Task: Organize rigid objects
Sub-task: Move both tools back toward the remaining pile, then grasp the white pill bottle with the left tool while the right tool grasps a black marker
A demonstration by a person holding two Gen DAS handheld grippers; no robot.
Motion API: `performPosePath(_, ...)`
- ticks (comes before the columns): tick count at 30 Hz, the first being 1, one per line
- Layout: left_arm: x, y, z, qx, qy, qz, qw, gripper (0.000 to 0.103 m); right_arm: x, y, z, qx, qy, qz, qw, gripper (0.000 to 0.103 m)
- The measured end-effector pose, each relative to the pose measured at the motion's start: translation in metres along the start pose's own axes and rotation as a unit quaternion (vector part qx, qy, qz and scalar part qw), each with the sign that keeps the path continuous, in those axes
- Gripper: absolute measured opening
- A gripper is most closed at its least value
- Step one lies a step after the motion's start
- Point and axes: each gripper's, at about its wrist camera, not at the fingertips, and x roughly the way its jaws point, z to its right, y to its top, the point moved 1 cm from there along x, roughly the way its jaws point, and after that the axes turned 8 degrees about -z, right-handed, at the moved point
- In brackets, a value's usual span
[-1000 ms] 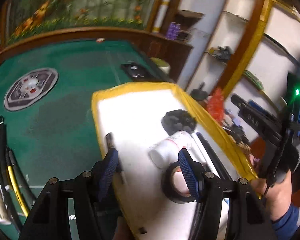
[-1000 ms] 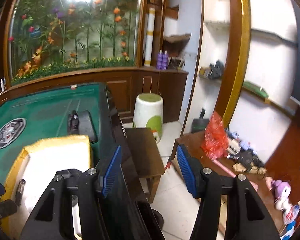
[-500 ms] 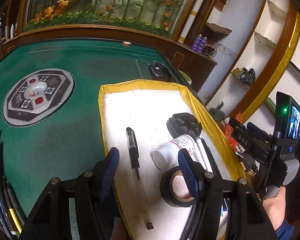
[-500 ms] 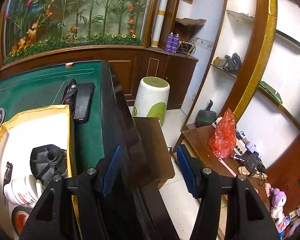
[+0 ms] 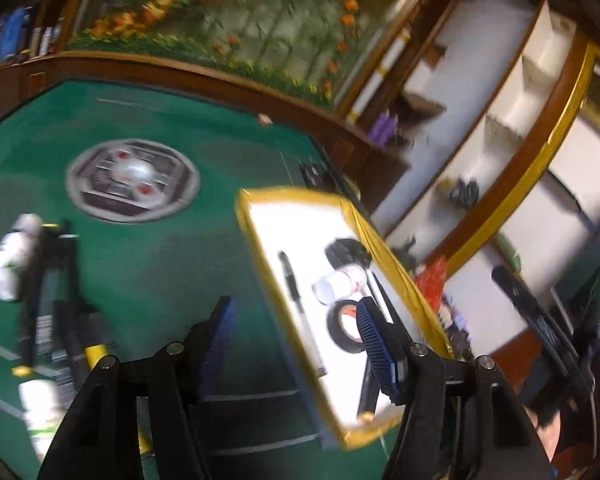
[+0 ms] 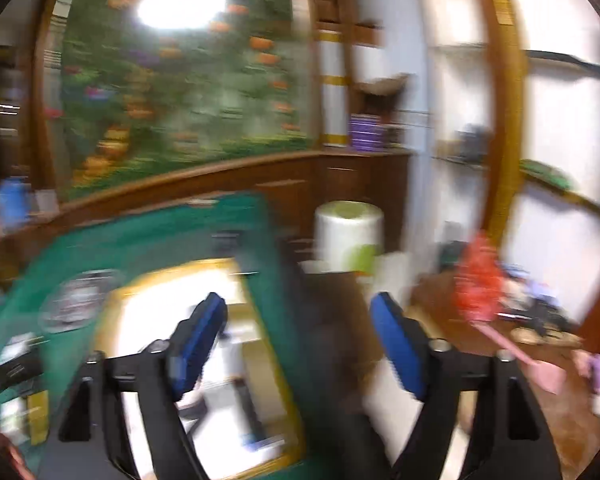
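Left wrist view: left gripper (image 5: pixel 294 336) with jaws apart and nothing between them, above the green tabletop (image 5: pixel 148 264); yellow-rimmed tray (image 5: pixel 260 236) ahead and to the right, holding a black pen (image 5: pixel 294 284), a white bottle (image 5: pixel 338 284) lying on its side, a roll of black tape (image 5: pixel 344 326) and a black cap-like part (image 5: pixel 346 250); more bottles and pens lie blurred at far left.
Right wrist view: right gripper (image 6: pixel 300 344) with jaws just widened, standing far apart and empty, over the tabletop's right edge; tray (image 6: pixel 276 364) blurred at lower left; white-and-green stool (image 6: pixel 348 236) on the floor beyond.
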Motion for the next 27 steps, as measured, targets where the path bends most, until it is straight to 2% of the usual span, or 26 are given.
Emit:
performPosePath(2,-0.021,-0.004,-0.015,0.022,0.019,-0.005,0.9996,0.065,-0.015,-0.008,-0.038,-0.039,0.071,-0.007,0.997,0.087)
performPosePath(5,-0.046,-0.014,-0.040,0.058,0.067,-0.015,0.9959,0.065,-0.021,-0.025,-0.092,-0.081,0.148,-0.041,0.985,0.087)
performPosePath(7,-0.060,-0.026,-0.067,0.049,0.080,-0.027,0.9952,0.065,-0.018,-0.044,-0.129,-0.103,0.221,-0.076,0.967,0.087)
performPosePath(8,-0.065,-0.031,-0.081,0.041,0.085,-0.031,0.9950,0.065,-0.017,-0.051,-0.141,-0.113,0.235,-0.086,0.962,0.083)
performPosePath(9,-0.070,-0.036,-0.096,0.029,0.092,-0.036,0.9947,0.065,-0.015,-0.058,-0.155,-0.129,0.243,-0.098,0.956,0.070)
performPosePath(10,-0.073,-0.039,-0.108,0.022,0.097,-0.041,0.9942,0.065,-0.010,-0.065,-0.171,-0.152,0.239,-0.113,0.952,0.063)
performPosePath(12,-0.077,-0.046,-0.131,0.018,0.105,-0.053,0.9930,0.065,-0.002,-0.073,-0.189,-0.166,0.247,-0.134,0.945,0.034)
performPosePath(13,-0.077,-0.048,-0.137,0.015,0.105,-0.053,0.9929,0.065,0.001,-0.077,-0.195,-0.169,0.257,-0.146,0.940,0.028)
performPosePath(16,-0.073,-0.049,-0.153,-0.001,0.086,-0.055,0.9948,0.065,0.019,-0.088,-0.212,-0.196,0.246,-0.186,0.931,0.026)
performPosePath(19,-0.063,-0.050,-0.161,0.002,0.071,-0.075,0.9947,0.065,0.036,-0.098,-0.235,-0.238,0.235,-0.225,0.915,0.026)
performPosePath(23,-0.058,-0.048,-0.163,0.017,0.041,-0.096,0.9944,0.065,0.053,-0.107,-0.252,-0.263,0.208,-0.248,0.909,0.026)
performPosePath(27,-0.057,-0.045,-0.164,0.023,0.005,-0.104,0.9943,0.065,0.069,-0.111,-0.266,-0.269,0.200,-0.263,0.905,0.026)
